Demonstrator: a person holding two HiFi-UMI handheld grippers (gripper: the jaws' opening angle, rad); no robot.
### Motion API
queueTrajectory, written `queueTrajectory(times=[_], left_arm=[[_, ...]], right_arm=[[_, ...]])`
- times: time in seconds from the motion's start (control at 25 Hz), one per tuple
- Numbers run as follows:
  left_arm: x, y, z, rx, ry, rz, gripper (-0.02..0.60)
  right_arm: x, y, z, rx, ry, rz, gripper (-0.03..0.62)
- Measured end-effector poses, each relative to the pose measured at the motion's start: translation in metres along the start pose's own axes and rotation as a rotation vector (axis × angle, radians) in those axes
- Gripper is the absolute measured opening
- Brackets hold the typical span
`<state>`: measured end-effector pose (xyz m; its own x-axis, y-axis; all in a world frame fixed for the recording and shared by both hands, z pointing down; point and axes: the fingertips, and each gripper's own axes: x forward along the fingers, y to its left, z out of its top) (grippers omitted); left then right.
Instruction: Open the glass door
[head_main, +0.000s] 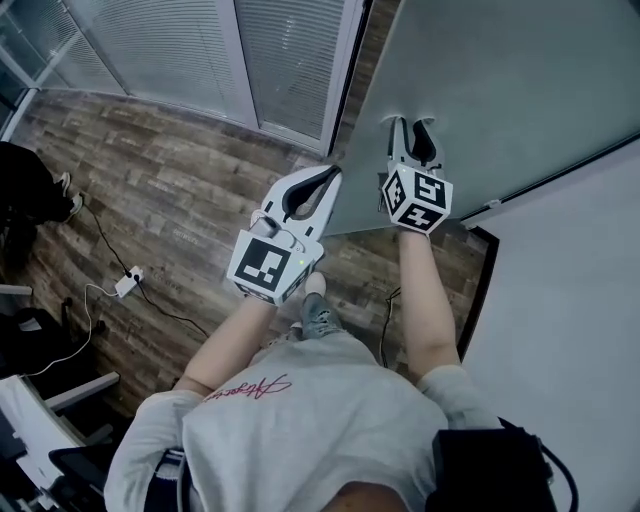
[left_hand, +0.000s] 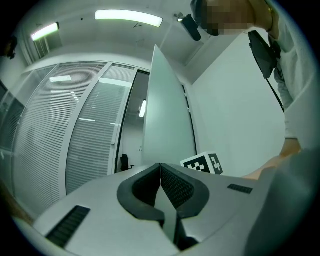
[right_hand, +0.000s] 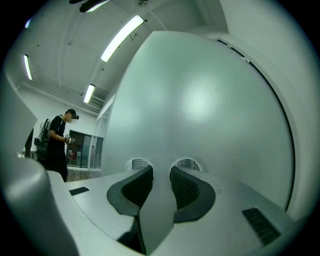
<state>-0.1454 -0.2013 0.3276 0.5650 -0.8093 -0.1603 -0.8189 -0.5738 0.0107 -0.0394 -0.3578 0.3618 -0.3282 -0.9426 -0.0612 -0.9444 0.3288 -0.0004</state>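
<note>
The frosted glass door (head_main: 480, 90) stands swung partway out over the wooden floor. My right gripper (head_main: 411, 122) points straight at its face with the jaws apart and the fingertips against or just off the pane; nothing sits between them. In the right gripper view the door (right_hand: 200, 100) fills the picture, and the right gripper (right_hand: 161, 170) shows mirrored in it. My left gripper (head_main: 335, 170) is shut and empty, just left of the door's free edge. The left gripper view has the left gripper (left_hand: 160, 165) aimed past the door (left_hand: 167, 115), seen edge-on.
A glass partition with blinds (head_main: 200, 50) runs along the far side. A white wall (head_main: 570, 330) bounds the right. A power strip (head_main: 127, 284) with cables lies on the floor at left, near a person in black (head_main: 25, 190). A chair (head_main: 40, 400) stands bottom left.
</note>
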Motion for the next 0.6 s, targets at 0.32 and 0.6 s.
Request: queueTrajectory(times=[0.32, 0.6], left_arm=[[-0.016, -0.048, 0.011, -0.024, -0.001, -0.041, 0.017], [-0.012, -0.089, 0.014, -0.004, 0.005, -0.043, 0.017]], right_arm=[[-0.048, -0.003, 0.001, 0.007, -0.015, 0.032, 0.12], [-0.092, -0.002, 0.003, 0.014, -0.017, 0.096, 0.12]])
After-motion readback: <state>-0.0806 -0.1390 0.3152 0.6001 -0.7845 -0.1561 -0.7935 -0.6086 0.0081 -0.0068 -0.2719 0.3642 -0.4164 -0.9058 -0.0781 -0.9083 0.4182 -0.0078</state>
